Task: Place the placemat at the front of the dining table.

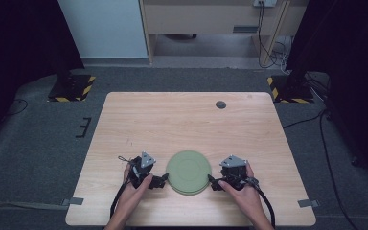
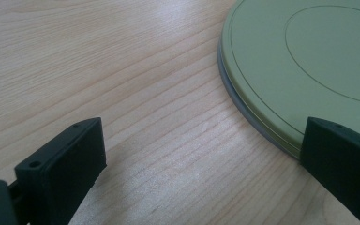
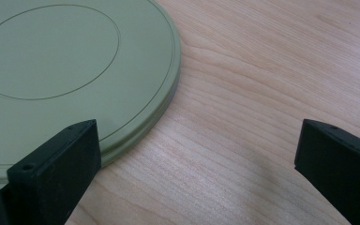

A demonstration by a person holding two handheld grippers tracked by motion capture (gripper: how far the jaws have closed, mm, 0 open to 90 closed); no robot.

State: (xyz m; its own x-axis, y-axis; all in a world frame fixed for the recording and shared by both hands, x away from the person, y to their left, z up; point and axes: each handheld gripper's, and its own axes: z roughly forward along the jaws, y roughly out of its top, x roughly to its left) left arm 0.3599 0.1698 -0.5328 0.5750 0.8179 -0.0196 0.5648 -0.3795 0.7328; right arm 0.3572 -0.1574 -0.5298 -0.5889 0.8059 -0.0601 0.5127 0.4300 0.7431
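The green plate [image 1: 189, 171] lies between the wide-open left gripper [image 1: 164, 178] and wide-open right gripper [image 1: 212, 182].

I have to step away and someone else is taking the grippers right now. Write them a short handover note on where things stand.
Left gripper: jaws open, at the left edge of the green plate, not gripping it; in its own view one jaw overlaps the rim.
Right gripper: jaws open, at the plate's right edge, also not gripping.
The plate lies flat near the front middle of the wooden table. The left gripper view shows a greyer edge beneath its rim, possibly a second plate.
Done: both grippers are lined up on opposite sides of the plate.
Left: nothing is grasped or lifted yet; probably close on the rim next.
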